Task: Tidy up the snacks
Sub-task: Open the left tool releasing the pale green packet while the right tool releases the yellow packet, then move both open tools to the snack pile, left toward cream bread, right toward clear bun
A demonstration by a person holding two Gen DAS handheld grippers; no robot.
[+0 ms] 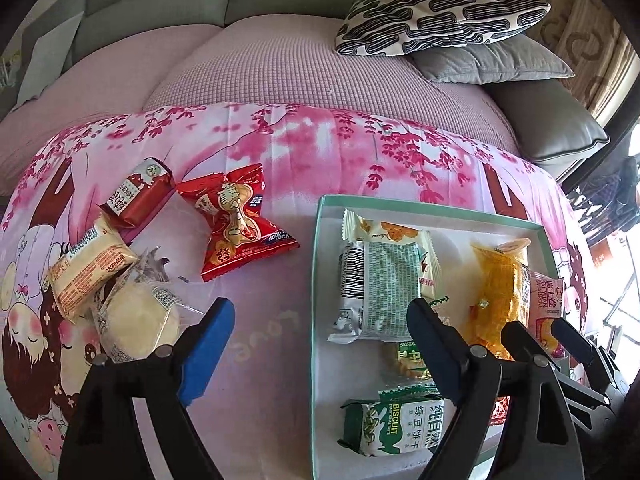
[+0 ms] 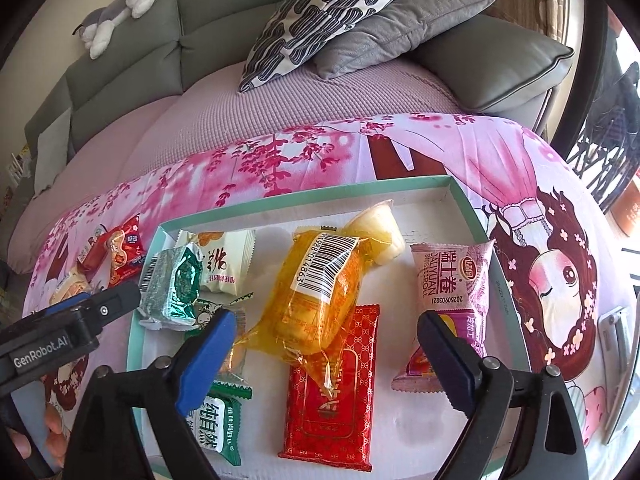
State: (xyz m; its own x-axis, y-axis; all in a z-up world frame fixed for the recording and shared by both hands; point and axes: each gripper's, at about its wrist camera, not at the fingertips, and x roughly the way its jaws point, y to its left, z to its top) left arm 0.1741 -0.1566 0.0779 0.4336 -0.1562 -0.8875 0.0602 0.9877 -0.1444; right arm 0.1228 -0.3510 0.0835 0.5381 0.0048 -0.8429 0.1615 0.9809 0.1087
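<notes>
A grey sofa [image 2: 128, 60] with a patterned cushion [image 2: 320, 20] backs a pink cartoon cloth [image 1: 280, 152] printed faintly with "Love". On the cloth sits a shallow green-rimmed box [image 2: 312, 196] holding most of the snacks: a yellow cake packet [image 2: 316, 300] bearing a barcode, lying partly over a red packet [image 2: 332, 400]; a pink roll [image 2: 452, 276] marked "SWISS ROLL" and "2025090321"; a green packet [image 1: 388, 428] reading "BISCUIT". Left of the box, four snacks lie loose on the cloth, among them a red twisted packet [image 1: 236, 220] lettered "GOOD LUCK". The left gripper [image 1: 320, 328], branded "GenRobot.AI", hangs spread and empty astride the box's left rim. The right gripper [image 2: 326, 340] stands wide apart over the yellow cake packet, not pressing it.
</notes>
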